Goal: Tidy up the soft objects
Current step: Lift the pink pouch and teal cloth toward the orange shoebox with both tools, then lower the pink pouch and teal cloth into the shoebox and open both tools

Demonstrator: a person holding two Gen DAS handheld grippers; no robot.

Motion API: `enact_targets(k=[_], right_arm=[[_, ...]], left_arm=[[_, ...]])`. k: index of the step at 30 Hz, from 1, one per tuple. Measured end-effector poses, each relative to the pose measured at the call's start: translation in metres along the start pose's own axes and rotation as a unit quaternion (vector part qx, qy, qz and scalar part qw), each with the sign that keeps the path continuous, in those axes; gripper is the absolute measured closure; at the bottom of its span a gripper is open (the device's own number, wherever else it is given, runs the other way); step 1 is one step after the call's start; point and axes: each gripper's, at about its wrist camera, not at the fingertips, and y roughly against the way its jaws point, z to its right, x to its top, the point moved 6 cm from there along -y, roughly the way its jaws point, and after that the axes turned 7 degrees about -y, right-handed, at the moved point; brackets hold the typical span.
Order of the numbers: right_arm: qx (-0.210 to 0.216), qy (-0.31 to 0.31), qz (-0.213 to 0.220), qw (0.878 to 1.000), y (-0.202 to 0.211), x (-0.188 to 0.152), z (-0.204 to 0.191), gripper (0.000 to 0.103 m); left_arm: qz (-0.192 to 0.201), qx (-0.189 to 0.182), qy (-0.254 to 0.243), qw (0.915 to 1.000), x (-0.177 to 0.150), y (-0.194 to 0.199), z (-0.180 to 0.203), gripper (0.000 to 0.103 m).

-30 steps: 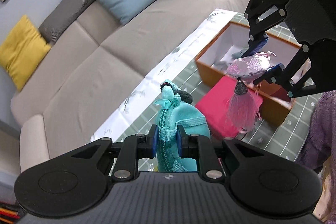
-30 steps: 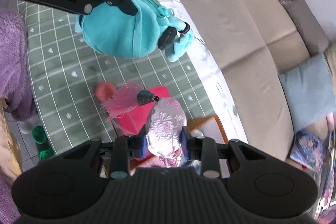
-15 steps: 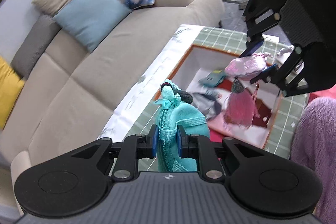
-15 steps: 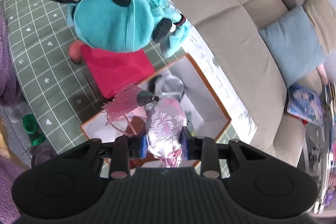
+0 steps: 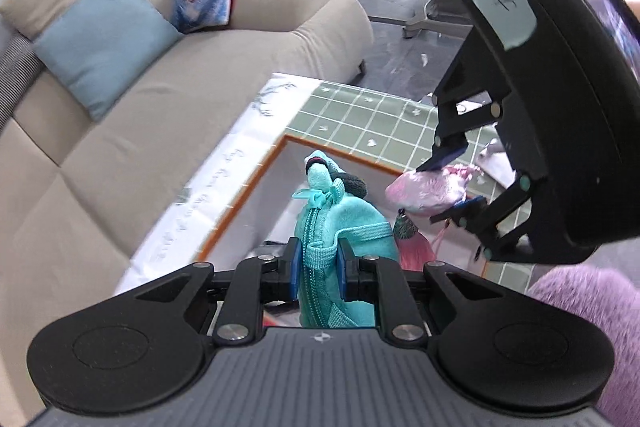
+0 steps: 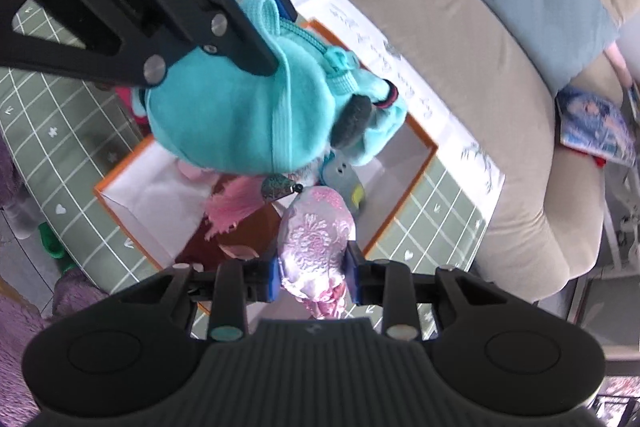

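1. Gripping a teal plush pouch (image 5: 340, 227) by its zippered edge, the left gripper (image 5: 318, 269) has its blue pads pressed on the fabric, holding it in the air over an orange-rimmed box (image 5: 256, 183).
2. The right gripper (image 6: 314, 273) is clamped on a pink embroidered sachet (image 6: 316, 231), whose pink tassel (image 6: 232, 207) hangs towards the box interior.
3. The pouch hangs just beside the sachet, both above the open box (image 6: 400, 223), which already holds a small grey-blue item (image 6: 344, 179) and dark red fabric.
4. The box rests on a green grid-patterned tablecloth (image 5: 360, 123) beside a beige sofa (image 5: 160, 107) with a light blue cushion (image 5: 104, 43).
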Motion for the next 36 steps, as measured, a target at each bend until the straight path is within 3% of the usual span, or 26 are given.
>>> enact_targets(k=[9,18,28,33,36], right_arm=[[0.040,-0.006,-0.018,0.999,-0.048,-0.013,0.010,0.073],[0.080,0.003,-0.052,0.995,-0.105,-0.018,-0.008,0.072],[0.092,0.031,-0.082,0.992,-0.141,-0.027,-0.024,0.071],[0.083,0.029,-0.079,0.993,-0.142,-0.026,-0.020,0.058],[0.081,0.026,-0.075,0.994,-0.138,-0.025,-0.019,0.050]], left_arm=[[-0.043,-0.055,0.065,0.9954,-0.004,-0.062,-0.009,0.084],[-0.108,-0.080,0.058,0.9893,-0.032,-0.121,0.001,0.083],[-0.142,-0.098,0.057,0.9833,-0.051,-0.152,0.010,0.083],[-0.142,-0.099,0.068,0.9825,-0.051,-0.148,0.006,0.079],[-0.143,-0.092,0.071,0.9830,-0.054,-0.142,0.003,0.068]])
